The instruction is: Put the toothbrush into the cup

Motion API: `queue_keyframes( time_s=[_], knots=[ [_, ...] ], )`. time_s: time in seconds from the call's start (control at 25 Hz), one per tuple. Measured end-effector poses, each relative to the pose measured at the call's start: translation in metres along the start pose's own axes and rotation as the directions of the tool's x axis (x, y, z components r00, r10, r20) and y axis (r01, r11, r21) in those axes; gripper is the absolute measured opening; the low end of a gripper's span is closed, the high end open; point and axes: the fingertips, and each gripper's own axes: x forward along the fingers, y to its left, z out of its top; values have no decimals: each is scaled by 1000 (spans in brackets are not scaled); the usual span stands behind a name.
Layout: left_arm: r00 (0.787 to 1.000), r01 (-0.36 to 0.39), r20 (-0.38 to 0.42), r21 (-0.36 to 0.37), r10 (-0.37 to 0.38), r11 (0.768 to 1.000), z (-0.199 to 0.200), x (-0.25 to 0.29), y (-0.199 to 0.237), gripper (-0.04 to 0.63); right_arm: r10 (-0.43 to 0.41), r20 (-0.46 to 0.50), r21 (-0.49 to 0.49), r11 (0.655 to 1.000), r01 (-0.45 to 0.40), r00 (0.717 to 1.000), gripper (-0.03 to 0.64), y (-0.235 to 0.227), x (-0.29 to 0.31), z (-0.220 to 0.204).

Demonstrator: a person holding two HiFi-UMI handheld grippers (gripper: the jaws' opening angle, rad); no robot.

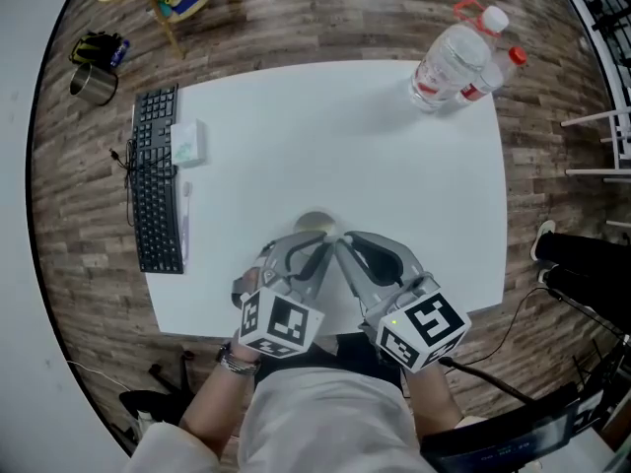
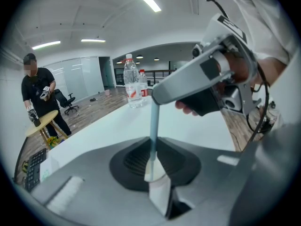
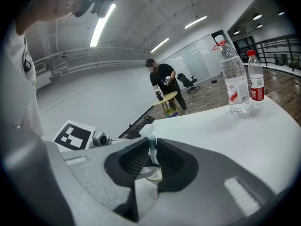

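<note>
Toothbrush (image 2: 154,126): pale blue, long axis upright, mid-frame. It is clenched in the jaws of the right gripper (image 3: 151,158), directly above the cup (image 1: 315,223), lower end at its mouth. Cup: apparently grasped by the left gripper (image 2: 157,185) on the bench (image 1: 375,156). Bottles (image 1: 454,62), upper right: red labels, print unreadable.

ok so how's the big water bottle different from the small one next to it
The large water bottle is taller and wider than the small water bottle. The large water bottle has a white cap with a red carry ring; the small water bottle has a plain red cap. Both are clear, have red labels and stand upright side by side at the white table's far corner.
</note>
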Motion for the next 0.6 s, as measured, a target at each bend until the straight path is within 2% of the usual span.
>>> queue_keyframes(
  time_s=[0.6],
  knots=[
    [1000, 12, -29, -3, -12, 1000, -7, 6, 1, 52, -1, -3, 28, 1000, 1, 1000, 55, -6, 6, -6]
  ],
)
